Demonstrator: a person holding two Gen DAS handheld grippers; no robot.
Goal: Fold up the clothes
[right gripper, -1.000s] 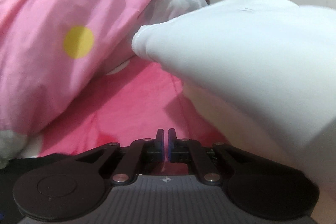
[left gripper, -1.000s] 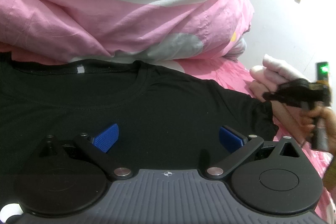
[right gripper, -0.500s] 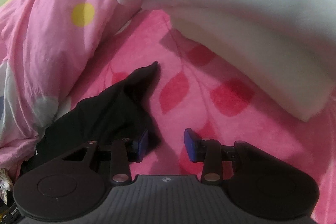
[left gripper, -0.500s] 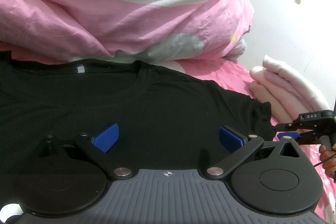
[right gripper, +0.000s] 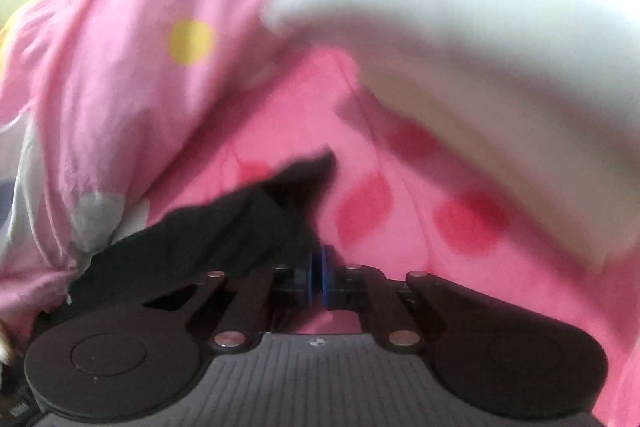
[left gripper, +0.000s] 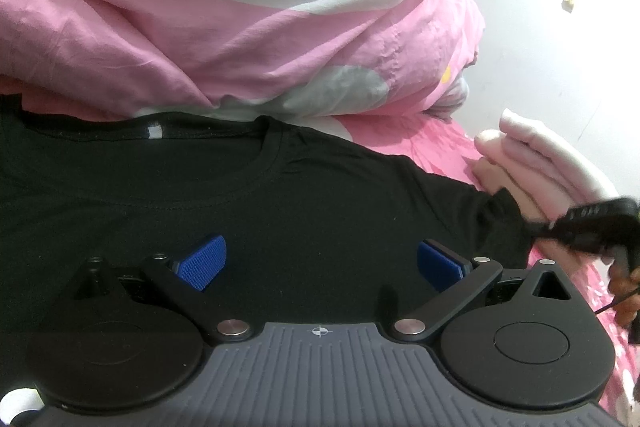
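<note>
Black tee lies flat on the bed, collar twd the pink duvet at the far edge, body running left-right across the left wrist view. Left gripper hovers over the chest, jaws wide, nothing btwn them, blue pads clear of the cloth. Right gripper is at the right sleeve: jaws have just been closing and are now pressed together. Sleeve cloth bunches up to the left pad, but view is blurred, so can't confirm it's pinched and not just alongside. Judgement: next move is folding that sleeve in twd the chest, so the right hand is the nearer one. White pile sits just beyond the sleeve at the bed's right edge.
</note>
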